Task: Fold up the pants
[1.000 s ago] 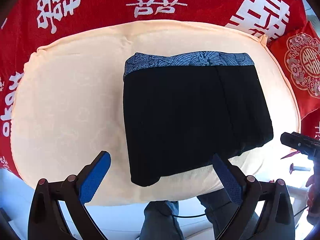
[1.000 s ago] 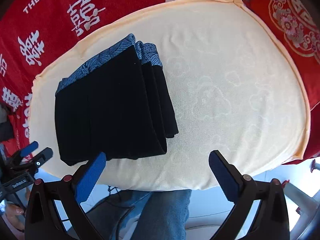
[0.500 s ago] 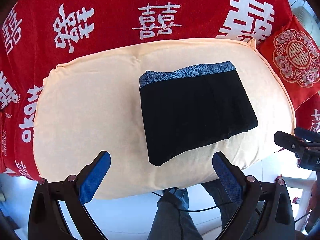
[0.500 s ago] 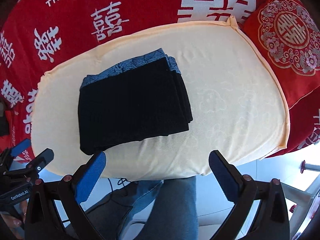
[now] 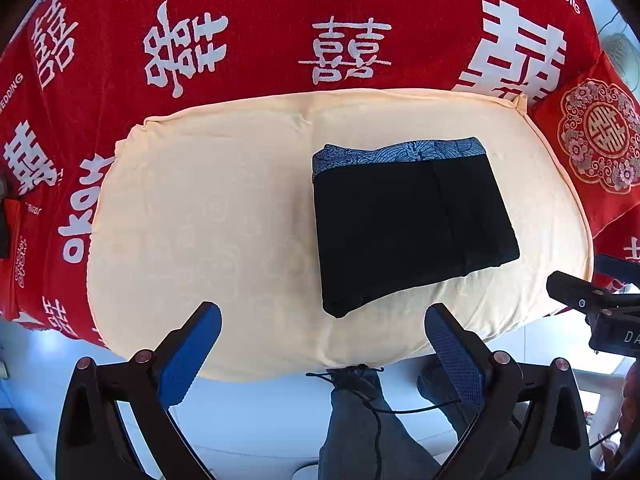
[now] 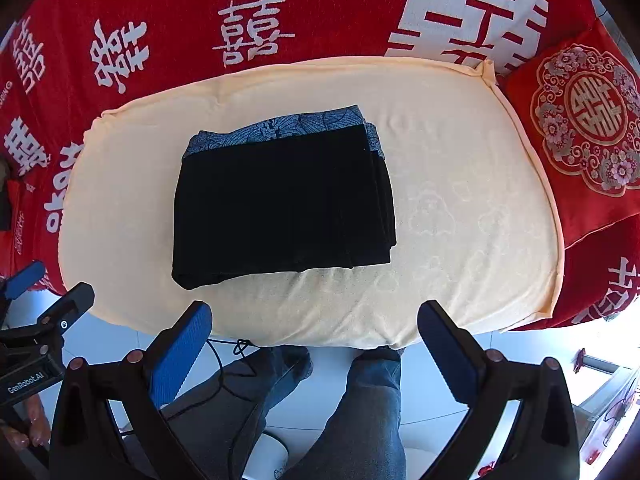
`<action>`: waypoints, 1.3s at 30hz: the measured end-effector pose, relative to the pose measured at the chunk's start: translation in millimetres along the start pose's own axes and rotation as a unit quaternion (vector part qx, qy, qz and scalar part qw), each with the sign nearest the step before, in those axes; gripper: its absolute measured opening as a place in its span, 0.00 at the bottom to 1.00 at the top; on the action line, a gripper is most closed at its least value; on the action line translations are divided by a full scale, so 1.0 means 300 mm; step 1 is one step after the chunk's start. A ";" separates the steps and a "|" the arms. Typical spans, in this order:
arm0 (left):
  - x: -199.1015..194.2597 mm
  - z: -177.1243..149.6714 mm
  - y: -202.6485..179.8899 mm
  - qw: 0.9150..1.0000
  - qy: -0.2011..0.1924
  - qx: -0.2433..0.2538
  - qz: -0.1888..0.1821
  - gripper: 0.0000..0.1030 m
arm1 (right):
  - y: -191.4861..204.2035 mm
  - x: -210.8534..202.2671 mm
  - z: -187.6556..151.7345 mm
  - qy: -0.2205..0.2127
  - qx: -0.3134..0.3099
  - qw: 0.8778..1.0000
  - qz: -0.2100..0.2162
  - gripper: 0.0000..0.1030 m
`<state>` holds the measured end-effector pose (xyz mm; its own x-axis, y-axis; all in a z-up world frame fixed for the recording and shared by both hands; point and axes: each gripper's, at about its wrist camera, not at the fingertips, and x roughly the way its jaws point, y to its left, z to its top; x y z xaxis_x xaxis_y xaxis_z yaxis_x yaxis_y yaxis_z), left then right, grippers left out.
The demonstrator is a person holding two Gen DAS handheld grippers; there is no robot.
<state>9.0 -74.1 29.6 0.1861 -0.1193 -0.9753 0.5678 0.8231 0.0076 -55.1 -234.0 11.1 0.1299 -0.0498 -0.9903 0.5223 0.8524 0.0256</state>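
Black pants [image 5: 408,224] [image 6: 280,208] with a blue patterned waistband lie folded into a compact rectangle on a cream cushion [image 5: 208,216] [image 6: 460,208]. The waistband faces the far side. My left gripper [image 5: 324,328] hovers open above the cushion's near edge, to the left of and nearer than the pants, with nothing between its blue pads. My right gripper [image 6: 314,326] is also open and empty, hanging over the near edge just short of the pants. Each gripper shows at the edge of the other's view, the left gripper [image 6: 36,320] and the right gripper [image 5: 592,304].
A red blanket [image 5: 280,20] [image 6: 320,8] with white characters covers the seat behind the cushion. A red embroidered pillow [image 5: 596,136] [image 6: 580,120] stands at the right. A person's legs in jeans [image 6: 360,408] and a dangling cord [image 5: 372,396] are below on the pale floor.
Both grippers have pulled back and up from the pants, which look smaller and farther away now. The folded pants have stayed in place on the cushion.
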 end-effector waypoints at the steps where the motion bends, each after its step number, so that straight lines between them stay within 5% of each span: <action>1: -0.003 0.004 -0.011 1.000 0.002 -0.001 0.002 0.99 | -0.007 -0.010 0.001 0.000 0.000 1.000 -0.002 1.00; 20: -0.087 0.032 -0.201 0.999 0.008 -0.005 0.043 0.99 | -0.086 -0.081 0.017 -0.007 -0.052 0.999 0.007 1.00; 39: -0.088 0.031 -0.214 0.998 0.017 0.005 0.053 0.99 | -0.086 -0.069 0.015 -0.001 -0.045 0.999 0.005 1.00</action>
<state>-25.0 -129.1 56.7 0.2188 -0.0121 -0.9757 0.5548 0.8241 0.1142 -67.4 -257.4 31.5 0.1368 -0.0423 -0.9897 0.4435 0.8960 0.0230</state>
